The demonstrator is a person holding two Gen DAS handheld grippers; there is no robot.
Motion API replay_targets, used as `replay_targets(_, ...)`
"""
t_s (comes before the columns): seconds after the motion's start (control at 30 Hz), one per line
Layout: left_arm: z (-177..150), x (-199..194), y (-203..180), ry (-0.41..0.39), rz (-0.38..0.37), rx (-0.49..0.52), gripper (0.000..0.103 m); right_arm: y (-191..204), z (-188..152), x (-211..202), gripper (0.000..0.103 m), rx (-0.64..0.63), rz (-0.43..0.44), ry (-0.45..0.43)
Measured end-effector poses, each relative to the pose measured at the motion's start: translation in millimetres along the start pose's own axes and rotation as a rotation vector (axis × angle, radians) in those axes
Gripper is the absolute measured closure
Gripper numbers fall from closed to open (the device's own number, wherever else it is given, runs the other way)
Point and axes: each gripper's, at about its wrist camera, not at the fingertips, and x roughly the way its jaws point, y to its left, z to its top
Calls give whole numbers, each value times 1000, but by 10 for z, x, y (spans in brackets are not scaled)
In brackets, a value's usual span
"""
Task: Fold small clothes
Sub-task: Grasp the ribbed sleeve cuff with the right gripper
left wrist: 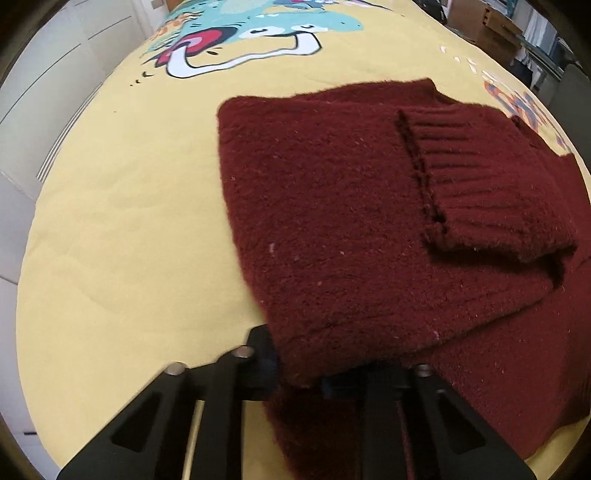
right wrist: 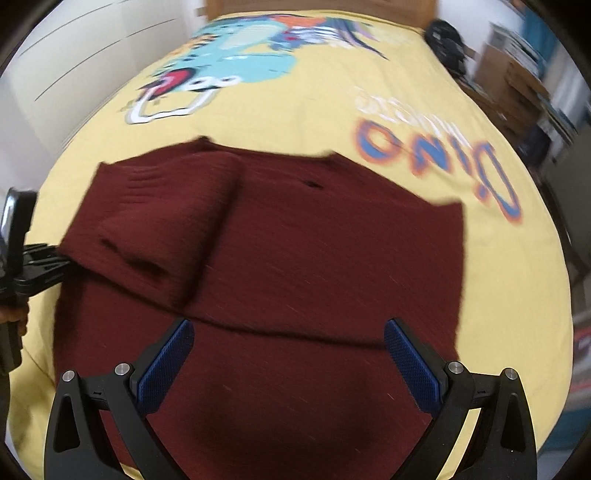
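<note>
The yellow bedspread (left wrist: 122,236) covers the whole working surface and serves as the reference for what follows. Its cartoon dinosaur print (left wrist: 258,33) sits toward the far end, and orange-and-blue lettering (right wrist: 436,158) runs along its right-hand side (blurred in the right wrist view).

On the near half of the bedspread lies the dark red knitted sweater (left wrist: 351,229), spread flat. One sleeve is folded inward over the body, so that its ribbed cuff (left wrist: 480,184) rests on top of the knit, toward the lettering side. The sweater's far edge stops short of the dinosaur print; yellow cloth shows between them.

The left gripper (left wrist: 295,373) is at the sweater's near left corner, where the knit meets bare bedspread. Its jaws are closed on the fabric: the corner of the folded layer is pinched between the black fingers and drapes over them.

The right gripper (right wrist: 288,354) hangs above the near middle of the sweater. Its jaws stand wide apart, blue pads (right wrist: 413,369) clearly separated, with nothing between them but the knit below.

A hand (right wrist: 14,317) appears at the bedspread's left border in the right wrist view.
</note>
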Motion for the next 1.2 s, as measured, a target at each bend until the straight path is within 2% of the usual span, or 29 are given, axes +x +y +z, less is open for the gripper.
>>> replay_targets(0.33, 41, 64, 88, 21, -30, -10, 91, 1042, 509, 391, 0, -257, 50, 15)
replay_targets(0.43, 64, 94, 113, 29, -35, -22, 91, 1283, 598, 608, 0, -318, 71, 54)
replay_targets(0.63, 105, 100, 313, 33, -50, -40, 91, 1510, 661, 1020, 4, -417, 41, 137)
replay_targets(0.8, 170, 107, 389, 38, -53, -23, 91, 1523, 673, 1077, 29, -416, 22, 112)
replay_targets(0.83, 140, 131, 364, 39, -55, -24, 90, 1494, 686, 1053, 47, -401, 21, 101)
replay_targets(0.87, 146, 131, 381, 39, -59, -32, 90, 1458, 694, 1019, 69, -386, 18, 94)
replay_targets(0.9, 142, 136, 384, 40, -62, -39, 90, 1416, 711, 984, 78, -367, 19, 85)
replay_targets(0.93, 145, 132, 398, 41, -65, -45, 90, 1336, 729, 923, 81, -336, 41, 72)
replay_targets(1.03, 167, 119, 433, 40, -65, -48, 90, 1014, 761, 736, 83, -220, 101, 31)
replay_targets(1.2, 169, 81, 407, 31, -40, -37, 90, 383, 737, 457, 84, -51, 136, -20)
